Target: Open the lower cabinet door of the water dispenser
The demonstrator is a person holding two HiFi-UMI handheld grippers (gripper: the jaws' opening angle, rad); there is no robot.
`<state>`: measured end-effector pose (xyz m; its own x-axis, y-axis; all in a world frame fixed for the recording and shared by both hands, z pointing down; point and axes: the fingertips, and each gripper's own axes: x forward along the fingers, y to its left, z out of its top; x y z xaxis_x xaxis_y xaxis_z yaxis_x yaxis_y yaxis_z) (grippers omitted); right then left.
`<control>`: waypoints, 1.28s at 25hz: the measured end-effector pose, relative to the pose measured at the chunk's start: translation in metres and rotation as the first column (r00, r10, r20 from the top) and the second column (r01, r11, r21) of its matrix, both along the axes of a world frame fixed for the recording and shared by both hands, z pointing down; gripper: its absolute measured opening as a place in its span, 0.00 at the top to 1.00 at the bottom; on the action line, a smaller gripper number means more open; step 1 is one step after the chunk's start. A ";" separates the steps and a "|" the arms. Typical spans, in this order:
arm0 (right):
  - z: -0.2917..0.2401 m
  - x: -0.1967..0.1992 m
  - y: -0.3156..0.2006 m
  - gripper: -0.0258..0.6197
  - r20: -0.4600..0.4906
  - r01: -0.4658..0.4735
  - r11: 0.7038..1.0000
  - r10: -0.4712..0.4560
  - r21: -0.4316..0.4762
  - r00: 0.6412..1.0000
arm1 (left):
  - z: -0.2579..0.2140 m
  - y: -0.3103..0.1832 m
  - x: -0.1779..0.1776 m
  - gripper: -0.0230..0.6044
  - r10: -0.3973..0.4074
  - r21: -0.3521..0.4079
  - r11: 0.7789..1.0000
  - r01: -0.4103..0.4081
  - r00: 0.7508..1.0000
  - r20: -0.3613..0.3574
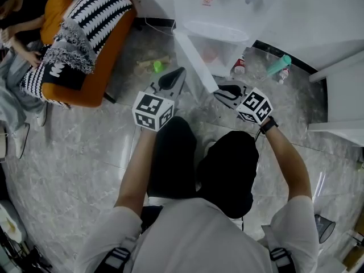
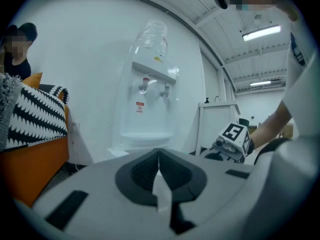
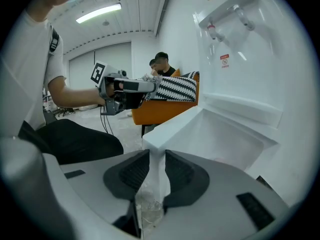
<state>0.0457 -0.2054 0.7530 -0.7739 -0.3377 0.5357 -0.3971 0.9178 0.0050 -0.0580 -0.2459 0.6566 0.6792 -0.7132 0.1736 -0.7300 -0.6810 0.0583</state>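
Crouched before the tall white plastic water dispenser (image 2: 150, 99), we have its white lower cabinet door (image 3: 220, 134) standing swung out from the cabinet. Its free edge sits between the jaws of the right gripper (image 3: 156, 156), whose dark ribbed pads (image 3: 132, 171) look clamped on that thin edge. The left gripper (image 2: 159, 154) is closed on nothing and hangs just beside the door.

The bite is narrow and near a corner, so we judge the pads could slide off if we pull faster than the hinge turns. A straight tug toward us, off the hinge's arc, could strain the hinge. It could also drag the dispenser, which carries a clear water bottle (image 2: 150, 39) on top. Swung wider, the door may sweep into the small green object (image 1: 157, 66) on the floor.
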 end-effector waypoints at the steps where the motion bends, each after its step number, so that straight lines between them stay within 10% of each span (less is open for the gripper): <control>1: 0.000 -0.003 0.002 0.80 0.004 0.006 1.000 -0.006 -0.001 1.000 | 0.001 0.000 -0.003 0.94 -0.006 0.000 1.000 0.006 1.000 0.001; 32: -0.001 -0.146 0.029 0.81 0.088 0.262 0.964 -0.258 -0.037 0.962 | 0.020 0.027 -0.134 0.94 -0.273 0.000 0.962 0.273 0.962 -0.007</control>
